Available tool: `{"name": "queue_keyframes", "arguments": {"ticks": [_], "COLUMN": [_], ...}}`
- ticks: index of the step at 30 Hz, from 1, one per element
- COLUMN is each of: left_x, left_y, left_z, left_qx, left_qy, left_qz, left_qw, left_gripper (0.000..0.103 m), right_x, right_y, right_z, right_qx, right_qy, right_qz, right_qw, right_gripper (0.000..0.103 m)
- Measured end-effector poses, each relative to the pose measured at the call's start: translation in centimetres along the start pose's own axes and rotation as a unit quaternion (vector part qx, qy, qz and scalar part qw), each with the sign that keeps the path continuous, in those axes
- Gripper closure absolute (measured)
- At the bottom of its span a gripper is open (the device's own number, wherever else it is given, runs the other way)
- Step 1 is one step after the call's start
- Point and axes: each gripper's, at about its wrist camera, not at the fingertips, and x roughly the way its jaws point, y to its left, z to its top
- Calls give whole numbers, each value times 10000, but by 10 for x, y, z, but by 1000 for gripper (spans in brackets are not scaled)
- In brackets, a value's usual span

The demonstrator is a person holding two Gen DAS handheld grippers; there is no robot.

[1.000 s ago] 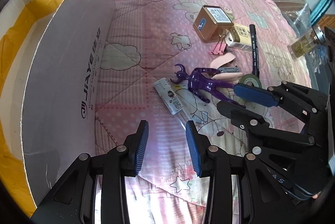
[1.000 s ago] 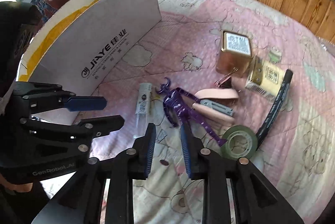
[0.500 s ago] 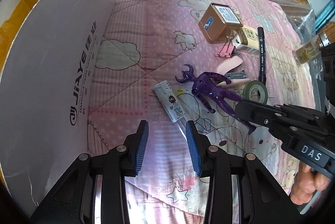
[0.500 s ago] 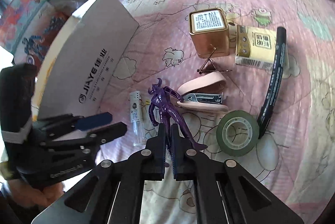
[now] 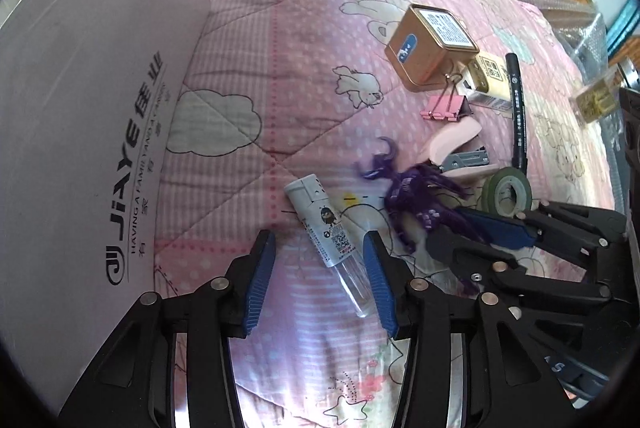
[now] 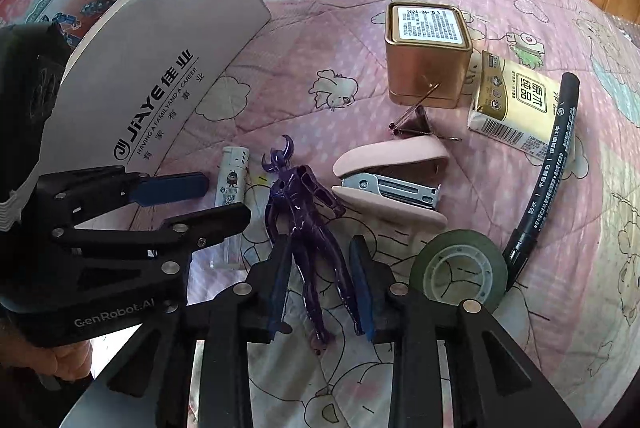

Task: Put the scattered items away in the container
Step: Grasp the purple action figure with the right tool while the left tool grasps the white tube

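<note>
A white lighter (image 5: 332,240) lies on the pink quilt between the fingers of my left gripper (image 5: 318,240). Its jaws are opening and the pads stand clear of the lighter. A purple toy figure (image 6: 304,211) lies beside the lighter (image 6: 232,183). Its legs reach between the fingers of my right gripper (image 6: 320,284), whose jaws are opening, and I see no firm pinch. The white cardboard box (image 5: 100,107) printed JIAYE stands at the left. In the right wrist view my left gripper (image 6: 208,195) straddles the lighter beside the box (image 6: 160,67).
Behind the figure lie a pink stapler (image 6: 392,179), a green tape roll (image 6: 460,272), a black marker (image 6: 552,167), a gold tin (image 6: 428,55), a yellow carton (image 6: 516,103) and a pink binder clip (image 5: 442,109). A wooden wall borders the bed.
My left gripper sank over the lighter and its jaws widened. The right gripper rolled, closed above the purple figure, then parted around its legs.
</note>
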Motion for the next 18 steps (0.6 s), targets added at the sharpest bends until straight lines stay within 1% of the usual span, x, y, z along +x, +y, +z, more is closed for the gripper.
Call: {"name": "queue_keyframes", "arguments": {"ticks": [1, 3, 6, 7, 9, 10, 11, 13, 14, 17, 18], "left_x": [0, 0, 1, 1, 2, 2, 2, 1, 1, -2, -4], "left_y": [2, 3, 2, 0, -3, -4, -3, 2, 4, 6, 6], "left_z": [-1, -2, -4, -4, -4, -3, -2, -2, -1, 0, 0], "left_qx": [-27, 1, 69, 108, 198, 222, 208, 109, 63, -37, -59], "left_qy": [-12, -40, -115, -148, -237, -273, -306, -334, -330, -338, -344], "left_qz": [-8, -16, 7, 36, 174, 228, 249, 160, 108, -32, -77], "left_qw": [10000, 10000, 9999, 9998, 9994, 9991, 9990, 9993, 9994, 9994, 9994], "left_gripper": [55, 55, 55, 57, 71, 81, 85, 86, 86, 86, 86], "right_x": [-3, -12, -24, -26, -23, -20, -16, -8, -5, -11, -15], "right_y": [-1, -4, -8, -7, -6, -6, -6, -9, -11, -17, -20], "right_z": [-1, -3, -9, -10, -13, -10, -9, -10, -12, -14, -14], "right_qx": [85, 267, 505, 503, 448, 415, 380, 352, 356, 454, 520], "right_qy": [42, 26, -28, -27, -25, -14, -9, -19, -25, -52, -76], "right_qz": [-15, -20, 91, 129, 190, 176, 169, 148, 172, 280, 321], "right_qw": [10000, 9996, 9987, 9986, 9988, 9990, 9991, 9993, 9992, 9986, 9981], "right_gripper": [82, 91, 91, 91, 91, 90, 89, 84, 83, 90, 90]}}
